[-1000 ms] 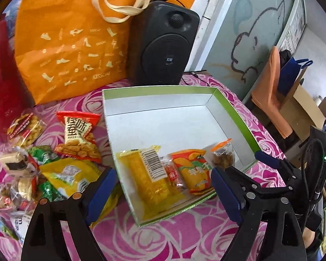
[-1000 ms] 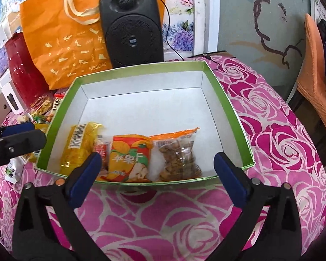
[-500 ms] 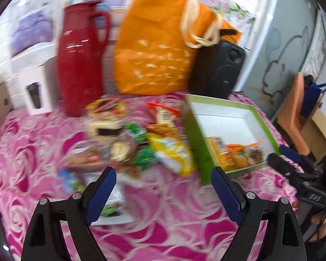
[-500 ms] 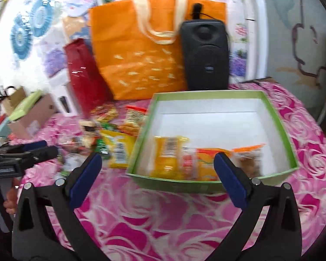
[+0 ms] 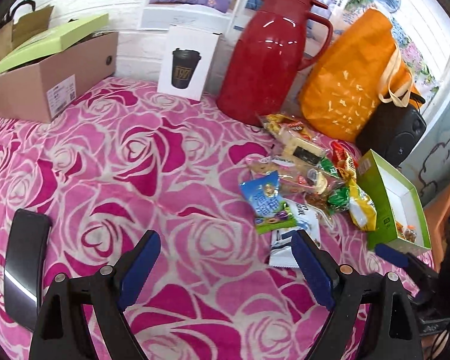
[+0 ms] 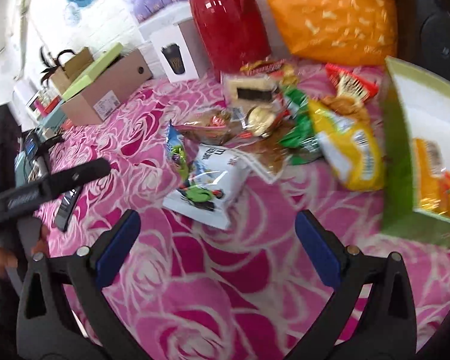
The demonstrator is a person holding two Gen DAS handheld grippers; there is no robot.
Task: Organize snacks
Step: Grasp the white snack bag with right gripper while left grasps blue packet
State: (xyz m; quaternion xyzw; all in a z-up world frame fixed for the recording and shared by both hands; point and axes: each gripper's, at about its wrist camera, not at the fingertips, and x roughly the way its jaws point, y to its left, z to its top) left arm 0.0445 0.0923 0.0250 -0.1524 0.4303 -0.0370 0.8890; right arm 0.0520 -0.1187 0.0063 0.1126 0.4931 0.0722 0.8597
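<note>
A pile of loose snack packets (image 5: 309,177) lies on the pink rose cloth, left of the green box (image 5: 375,210). The box holds a few packets (image 6: 432,180) at its near end. My left gripper (image 5: 223,249) is open and empty over bare cloth, with a white packet (image 5: 285,240) just by its right finger. My right gripper (image 6: 217,228) is also open and empty, a little short of that white packet (image 6: 207,186). A yellow packet (image 6: 351,150) leans against the box's green wall (image 6: 400,150). A blue-green packet (image 5: 265,202) stands at the pile's near left.
Behind the pile stand a red jug (image 5: 267,60), an orange bag (image 5: 351,84) and a black speaker (image 5: 396,135). A white cup carton (image 5: 189,63) and a cardboard box (image 5: 51,78) sit at the back left. A dark phone (image 5: 24,270) lies near left.
Both views have swung left, away from the green box and toward the loose snack pile. Both grippers stayed open and empty.
</note>
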